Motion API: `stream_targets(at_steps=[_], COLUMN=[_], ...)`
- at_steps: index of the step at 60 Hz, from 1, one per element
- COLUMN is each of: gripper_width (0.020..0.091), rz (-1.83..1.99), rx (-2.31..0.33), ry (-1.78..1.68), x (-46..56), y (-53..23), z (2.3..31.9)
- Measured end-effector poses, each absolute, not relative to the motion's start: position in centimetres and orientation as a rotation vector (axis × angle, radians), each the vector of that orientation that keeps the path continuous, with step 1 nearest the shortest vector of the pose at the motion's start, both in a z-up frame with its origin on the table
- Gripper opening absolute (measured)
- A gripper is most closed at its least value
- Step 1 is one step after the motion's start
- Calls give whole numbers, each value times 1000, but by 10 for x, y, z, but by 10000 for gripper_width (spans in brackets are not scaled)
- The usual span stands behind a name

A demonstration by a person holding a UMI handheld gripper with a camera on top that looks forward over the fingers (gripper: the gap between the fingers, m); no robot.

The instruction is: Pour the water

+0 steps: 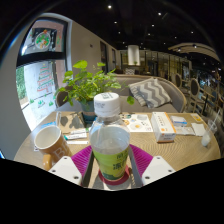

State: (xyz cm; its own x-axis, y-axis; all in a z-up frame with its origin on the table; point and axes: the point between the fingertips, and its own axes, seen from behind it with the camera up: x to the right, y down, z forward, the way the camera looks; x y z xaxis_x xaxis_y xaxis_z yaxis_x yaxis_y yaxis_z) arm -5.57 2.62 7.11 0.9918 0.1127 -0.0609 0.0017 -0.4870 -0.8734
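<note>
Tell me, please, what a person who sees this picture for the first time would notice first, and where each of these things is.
The eye falls first on the plastic bottle with a white cap and a green label, held between the gripper's two fingers, whose pink pads press its sides. To its left on the round wooden table stands an empty paper cup. Behind the bottle is a leafy green plant, with leaflets spread on the table to the right.

i've got a round wooden table (pixel 170 150) ahead. on it: paper cup (pixel 47 139) w/ brown sleeve off to one side, potted plant (pixel 84 88) behind that, leaflets (pixel 137 122) & booklets (pixel 182 125) spread across the far part, small box (pixel 75 135) nr the cup.
</note>
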Motion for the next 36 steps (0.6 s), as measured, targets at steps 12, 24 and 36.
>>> stream_targets(at_steps=[12, 24, 36], gripper_width=[853, 852, 852], rz=[105, 41, 0], rx=[-2148, -2263, -2321], ry=[-41, 53, 112], x=[-52, -60, -85], y=[-8, -95, -198], z=[92, 135, 182])
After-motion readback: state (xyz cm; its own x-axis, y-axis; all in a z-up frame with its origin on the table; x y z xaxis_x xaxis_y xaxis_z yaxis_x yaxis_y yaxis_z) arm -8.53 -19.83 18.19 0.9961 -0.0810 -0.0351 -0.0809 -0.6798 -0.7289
